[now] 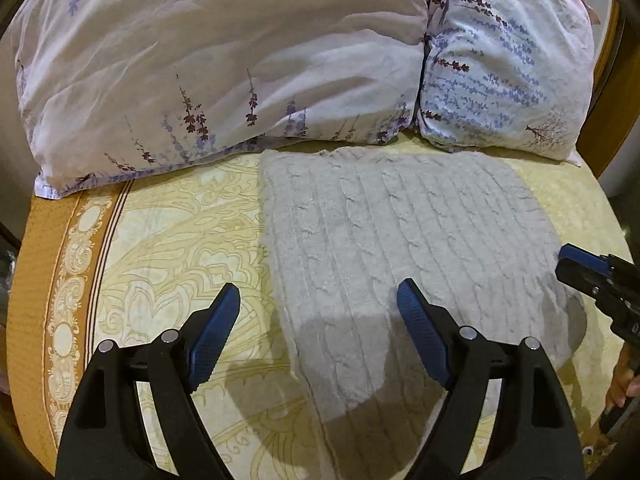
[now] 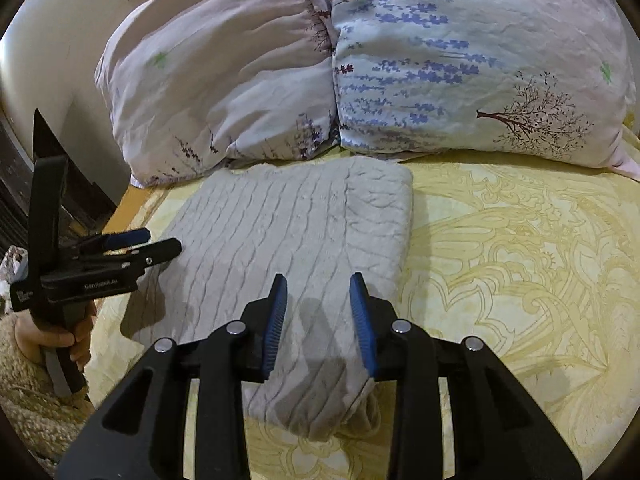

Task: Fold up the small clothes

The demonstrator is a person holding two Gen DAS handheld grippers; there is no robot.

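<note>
A light grey cable-knit sweater (image 1: 408, 240) lies flat and partly folded on the yellow patterned bedsheet (image 1: 168, 232); it also shows in the right wrist view (image 2: 288, 224). My left gripper (image 1: 319, 300) is open and empty, hovering over the sweater's left edge. My right gripper (image 2: 318, 292) is open, its blue pads (image 2: 362, 320) either side of the sweater's near right part, gripping nothing. The right gripper's tip shows at the right edge of the left wrist view (image 1: 588, 276), and the left gripper shows at the left of the right wrist view (image 2: 132, 246).
Two floral pillows (image 1: 224, 64) (image 1: 504, 60) lie just behind the sweater. The sheet has an orange border (image 1: 36, 280) at the left bed edge. A wooden headboard (image 1: 616, 72) stands at the far right. The person's hand (image 2: 52, 340) holds the left gripper's handle.
</note>
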